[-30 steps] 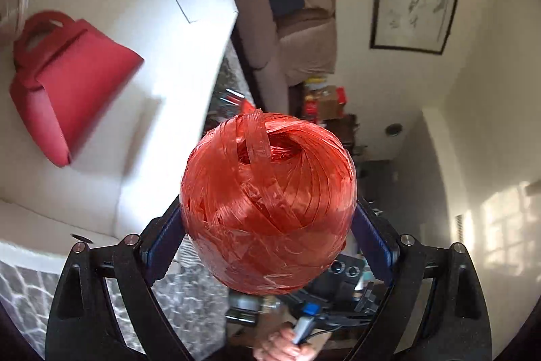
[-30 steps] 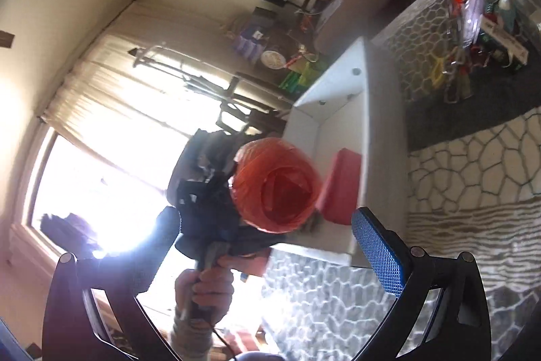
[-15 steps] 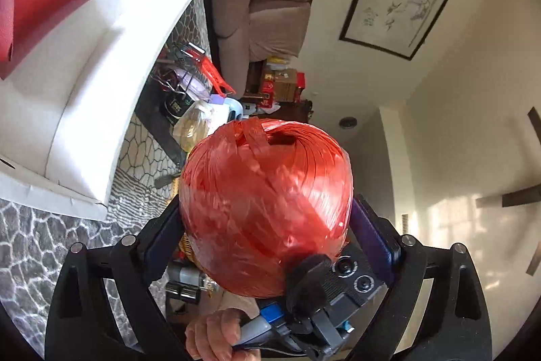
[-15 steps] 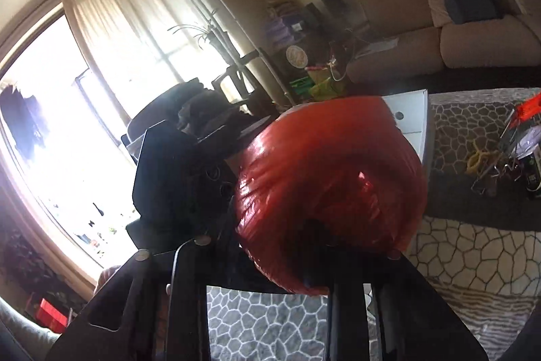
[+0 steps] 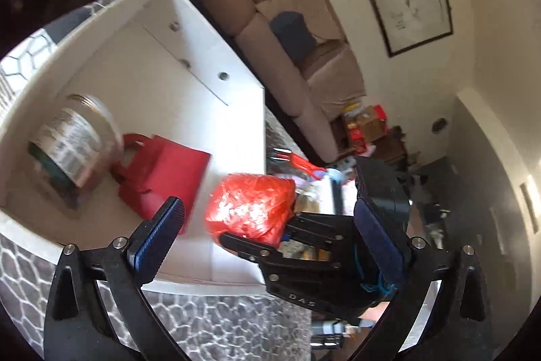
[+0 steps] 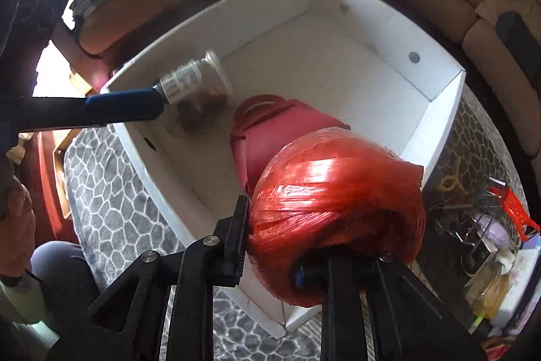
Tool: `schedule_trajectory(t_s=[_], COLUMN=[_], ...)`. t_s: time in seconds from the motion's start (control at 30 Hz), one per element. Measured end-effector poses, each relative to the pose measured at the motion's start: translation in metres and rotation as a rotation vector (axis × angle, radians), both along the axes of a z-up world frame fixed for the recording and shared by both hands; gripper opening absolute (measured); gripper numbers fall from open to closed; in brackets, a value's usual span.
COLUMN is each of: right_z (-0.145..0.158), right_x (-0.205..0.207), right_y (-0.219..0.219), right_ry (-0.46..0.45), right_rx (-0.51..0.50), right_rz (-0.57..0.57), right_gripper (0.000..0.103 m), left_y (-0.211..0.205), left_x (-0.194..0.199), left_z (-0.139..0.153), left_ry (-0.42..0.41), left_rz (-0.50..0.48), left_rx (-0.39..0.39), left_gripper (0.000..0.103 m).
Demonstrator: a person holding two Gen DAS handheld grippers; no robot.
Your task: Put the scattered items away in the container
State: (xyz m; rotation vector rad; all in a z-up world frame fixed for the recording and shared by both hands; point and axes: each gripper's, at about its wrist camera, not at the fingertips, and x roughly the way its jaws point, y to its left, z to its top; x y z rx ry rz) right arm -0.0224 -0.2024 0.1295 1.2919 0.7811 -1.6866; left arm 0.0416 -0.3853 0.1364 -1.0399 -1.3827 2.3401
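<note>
The red ball of plastic twine (image 6: 338, 212) sits clamped in the right gripper (image 6: 314, 246), whose jaws, having just closed, press on its sides from below; it hangs over the near right corner of the white box (image 6: 436, 124), above the rim and not yet inside. In the left wrist view the same ball (image 5: 252, 208) shows between and beyond the left gripper (image 5: 270, 225) fingers, touching neither blue pad, held instead by the black frame of the right gripper (image 5: 304, 239). The left gripper's jaws have just been opening and now stand wide apart with nothing gripped between them; one of its blue-padded fingers (image 6: 125, 107) reaches in over the left wall of the box in the right wrist view. Inside the box (image 5: 209, 63) a red handbag (image 5: 162, 178) lies on the floor near the middle, just under the ball, and a clear jar (image 5: 67, 144) with a printed label lies on its side towards the left wall, beside the bag's handle. The box rests on a grey cobble-patterned table (image 6: 108, 192). To the right of the box, on the table, lies a clutter of small items (image 6: 487, 225), among them something red and a yellowish bottle. A brown sofa (image 5: 297, 56) stands behind.
</note>
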Motion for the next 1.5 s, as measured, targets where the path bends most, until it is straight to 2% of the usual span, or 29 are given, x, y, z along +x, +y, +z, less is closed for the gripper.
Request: schedule_trajectory(t_s=[0.1,0.23,0.33,0.4,0.5,0.53,0.57,0.63,0.77,0.8,0.9,0.93,1.0,1.1,1.2,1.33,1.47,1.5], right_z=[-0.015,-0.029,-0.049,-0.060,-0.065,-0.067,-0.069,-0.070,-0.043,-0.030,0.010,0.020,0.028,0.012,-0.013,-0.056,-0.076,-0.077], right_x=[0.003,0.014,0.025,0.030,0.022,0.018,0.016,0.013,0.012,0.012,0.003,-0.007,-0.030,-0.068,-0.094,-0.117,-0.124,-0.122], right_y=[-0.027,-0.034,-0.033,-0.034,-0.041,-0.041,-0.040,-0.035,-0.025,-0.023,-0.023,-0.025,-0.034,-0.056,-0.083,-0.108,-0.110,-0.110], right_ry=[-0.006,-0.103,-0.163,-0.193,-0.196,-0.193,-0.186,-0.167,-0.187,-0.197,-0.199,-0.188,-0.159,-0.129,-0.142,-0.173,-0.379,-0.401], right_rx=[0.211,0.428,0.578,0.641,0.654,0.659,0.664,0.659,0.574,0.528,0.372,0.311,0.198,0.080,0.013,0.063,0.016,0.013], right_rz=[0.079,0.159,0.191,0.216,0.181,0.161,0.150,0.125,0.099,0.098,0.077,0.047,-0.030,-0.168,-0.211,-0.231,-0.250,-0.238], right_gripper=[0.022,0.026,0.028,0.029,0.036,0.040,0.056,0.062,0.063,0.063,0.074,0.080,0.081,0.081,0.081,0.081,0.084,0.084], left_y=[-0.029,-0.058,-0.076,-0.082,-0.083,-0.083,-0.082,-0.077,-0.067,-0.065,-0.068,-0.071,-0.079,-0.086,-0.089,-0.090,-0.090,-0.089], left_x=[0.013,0.026,0.026,0.026,0.022,0.021,0.020,0.015,0.012,0.013,0.017,0.019,0.024,0.029,0.031,0.029,0.025,0.023], left_z=[-0.009,-0.005,-0.007,-0.009,-0.012,-0.012,-0.013,-0.014,-0.012,-0.012,-0.012,-0.013,-0.013,-0.014,-0.013,-0.013,-0.015,-0.015], left_ry=[-0.005,0.044,0.037,0.030,0.025,0.021,0.015,-0.005,-0.002,0.002,0.012,0.016,0.022,0.028,0.026,0.022,0.014,0.011], left_rz=[0.049,0.108,0.140,0.140,0.121,0.115,0.108,0.084,0.055,0.054,0.067,0.083,0.125,0.159,0.171,0.170,0.164,0.159], left_rx=[0.058,0.089,0.109,0.108,0.107,0.102,0.094,0.075,0.062,0.063,0.088,0.094,0.099,0.108,0.088,0.086,0.080,0.083], left_gripper=[0.100,0.101,0.101,0.101,0.101,0.101,0.101,0.101,0.101,0.101,0.101,0.101,0.101,0.101,0.101,0.101,0.101,0.101])
